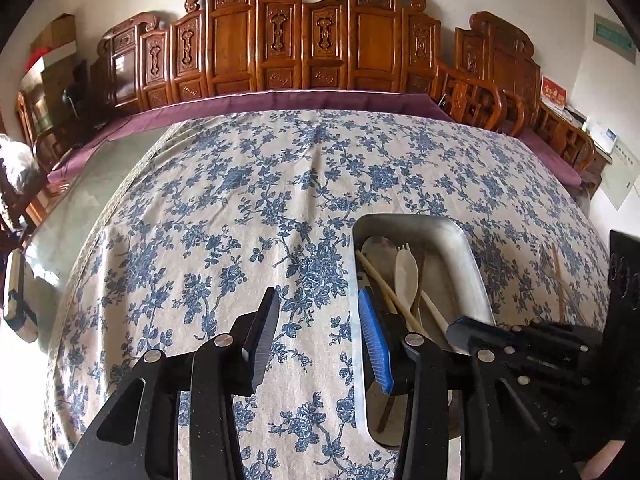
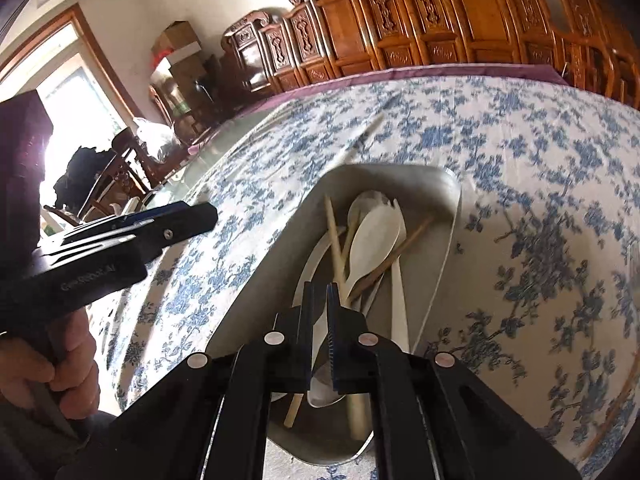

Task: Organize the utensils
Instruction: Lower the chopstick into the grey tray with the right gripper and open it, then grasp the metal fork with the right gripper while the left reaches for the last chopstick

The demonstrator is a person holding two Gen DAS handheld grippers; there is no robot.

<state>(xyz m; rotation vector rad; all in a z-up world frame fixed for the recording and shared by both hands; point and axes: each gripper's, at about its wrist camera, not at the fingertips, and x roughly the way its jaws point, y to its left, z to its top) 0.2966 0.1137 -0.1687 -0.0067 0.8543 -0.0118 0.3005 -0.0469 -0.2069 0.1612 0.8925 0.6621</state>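
Note:
A metal tray (image 1: 468,252) (image 2: 444,264) sits on the blue floral tablecloth and holds white spoons (image 2: 370,240), a white spork and wooden chopsticks (image 2: 334,236). My left gripper (image 1: 320,332) is open and empty, over the cloth by the tray's left rim. My right gripper (image 2: 319,320) hangs over the tray with its jaws nearly shut around a spoon (image 2: 322,384); it also shows in the left wrist view (image 1: 464,328). A fork and chopsticks (image 1: 554,276) lie on the cloth right of the tray. One chopstick (image 2: 366,136) lies beyond the tray.
The floral tablecloth (image 1: 260,208) covers most of the table, with bare glass (image 1: 84,200) at its left. Carved wooden chairs (image 1: 304,40) line the far side. A black box (image 1: 624,280) stands at the right edge.

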